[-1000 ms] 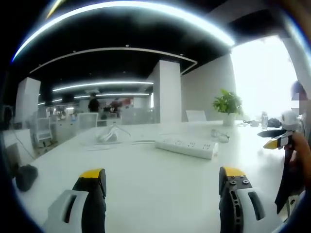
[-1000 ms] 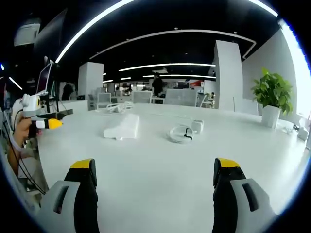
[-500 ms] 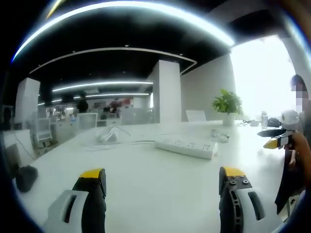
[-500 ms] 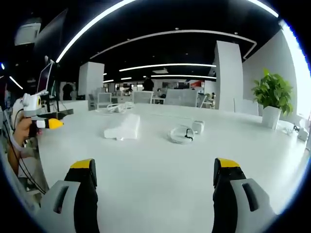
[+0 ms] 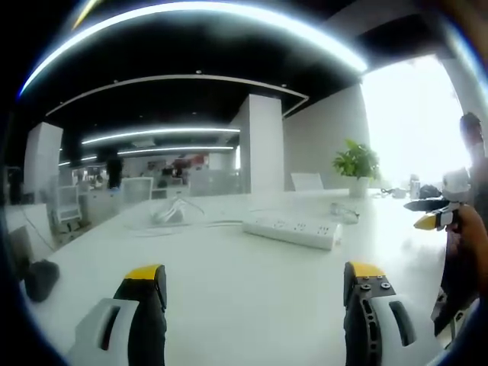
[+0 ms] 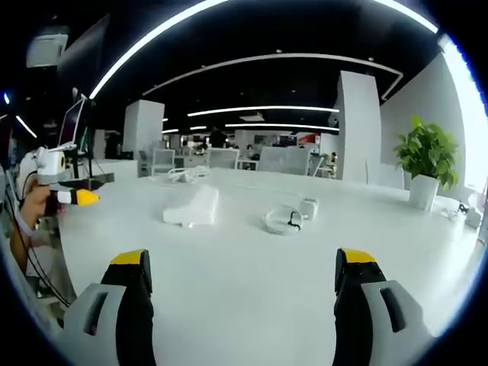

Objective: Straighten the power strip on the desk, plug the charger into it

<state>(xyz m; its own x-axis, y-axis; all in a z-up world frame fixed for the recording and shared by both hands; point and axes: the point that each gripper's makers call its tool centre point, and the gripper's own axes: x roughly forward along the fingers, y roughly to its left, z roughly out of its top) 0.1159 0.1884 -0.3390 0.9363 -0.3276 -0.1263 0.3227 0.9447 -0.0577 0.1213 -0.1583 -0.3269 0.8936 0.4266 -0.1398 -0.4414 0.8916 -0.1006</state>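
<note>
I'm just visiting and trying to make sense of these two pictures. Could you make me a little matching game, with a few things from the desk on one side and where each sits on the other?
Things:
1. power strip
2. charger with its coiled cable
3. potted plant
4. right gripper

Places:
a. far right, by the bright window
b. near edge, jaws apart, holding nothing
c. mid-desk, lying at a slant
d. just right of the power strip

Pairs: 1-c, 2-d, 3-a, 4-b

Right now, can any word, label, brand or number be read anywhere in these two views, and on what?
None can be read.
Power strip: no legible marking in either view.
Charger with its coiled cable: too small to show print.
Red patches on the far office wall: too blurred to tell if they are signs.
</note>
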